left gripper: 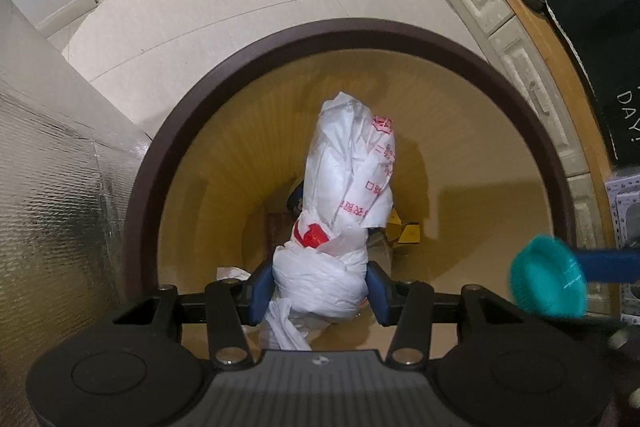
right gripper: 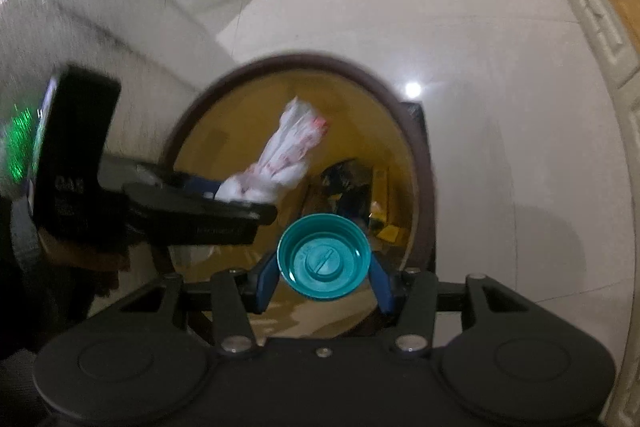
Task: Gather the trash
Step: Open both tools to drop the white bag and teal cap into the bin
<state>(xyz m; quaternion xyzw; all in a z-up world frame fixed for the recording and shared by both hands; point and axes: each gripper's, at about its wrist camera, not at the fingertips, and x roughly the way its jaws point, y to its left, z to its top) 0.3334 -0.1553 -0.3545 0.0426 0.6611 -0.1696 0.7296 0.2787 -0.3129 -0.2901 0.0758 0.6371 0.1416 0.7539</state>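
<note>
Left wrist view: the left tool [left gripper: 318, 293] is clamped on a white bag [left gripper: 344, 195], hanging into the bin [left gripper: 280, 35] below. The right tool [right gripper: 323, 277] pinches a teal lid [right gripper: 323, 258] over that bin.

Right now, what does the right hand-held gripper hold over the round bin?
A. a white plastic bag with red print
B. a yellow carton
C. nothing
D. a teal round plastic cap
D: the right hand-held gripper clamps the teal round plastic cap between its blue fingers, above the brown-rimmed bin.
</note>
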